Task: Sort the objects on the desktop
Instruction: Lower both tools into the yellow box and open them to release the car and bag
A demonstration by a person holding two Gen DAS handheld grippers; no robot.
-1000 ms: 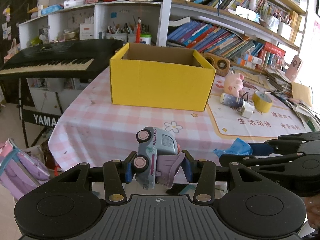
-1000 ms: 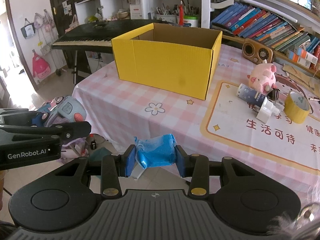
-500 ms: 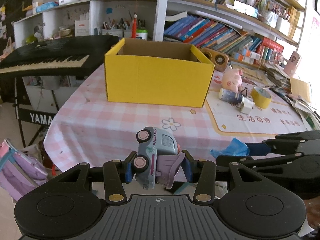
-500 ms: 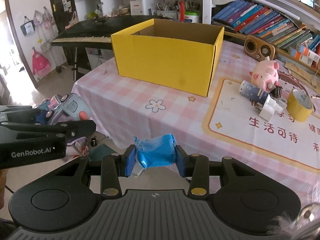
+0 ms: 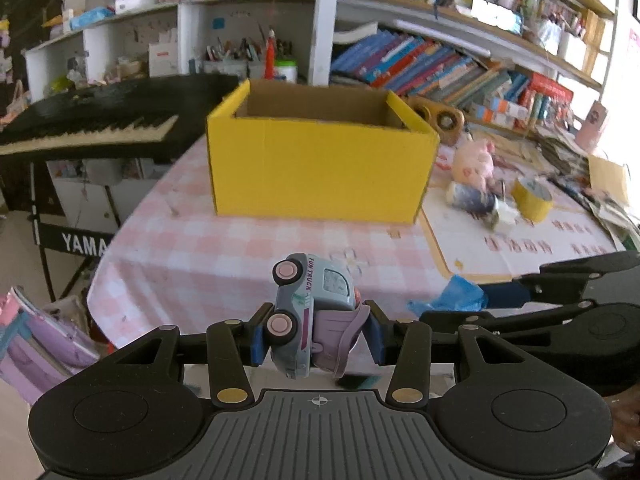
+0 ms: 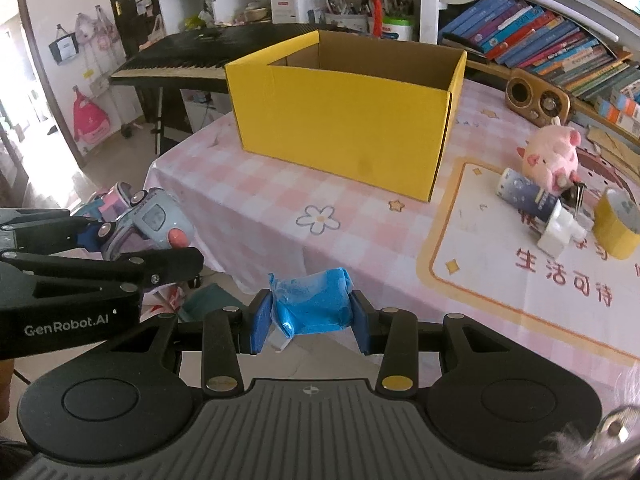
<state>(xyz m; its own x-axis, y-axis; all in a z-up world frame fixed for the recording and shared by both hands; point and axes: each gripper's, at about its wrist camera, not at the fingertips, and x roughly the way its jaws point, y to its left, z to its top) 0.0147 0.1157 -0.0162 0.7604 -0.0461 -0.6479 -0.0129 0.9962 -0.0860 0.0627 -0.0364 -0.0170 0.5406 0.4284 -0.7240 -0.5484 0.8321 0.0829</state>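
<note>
My left gripper (image 5: pixel 316 338) is shut on a pale blue and purple toy truck (image 5: pixel 310 312), held tilted off the near edge of the table. My right gripper (image 6: pixel 308 322) is shut on a blue plastic packet (image 6: pixel 312 306), also off the near edge. An open yellow cardboard box (image 5: pixel 320 160) stands on the pink checked tablecloth (image 5: pixel 224 252) ahead; it also shows in the right wrist view (image 6: pixel 344 120). Each gripper shows in the other's view: the left with the truck (image 6: pixel 156 222), the right with the packet (image 5: pixel 452 298).
To the right of the box lie a pink plush pig (image 6: pixel 550 158), a starry tube (image 6: pixel 528 198), a white piece (image 6: pixel 558 234) and a yellow tape roll (image 6: pixel 618 224). A black keyboard (image 5: pixel 92 124) stands left. Bookshelves (image 5: pixel 440 64) stand behind. A wooden speaker (image 6: pixel 536 98) sits behind the box.
Both grippers have drawn back and risen a little from the table, each still holding its object. The box and other objects have not moved.
</note>
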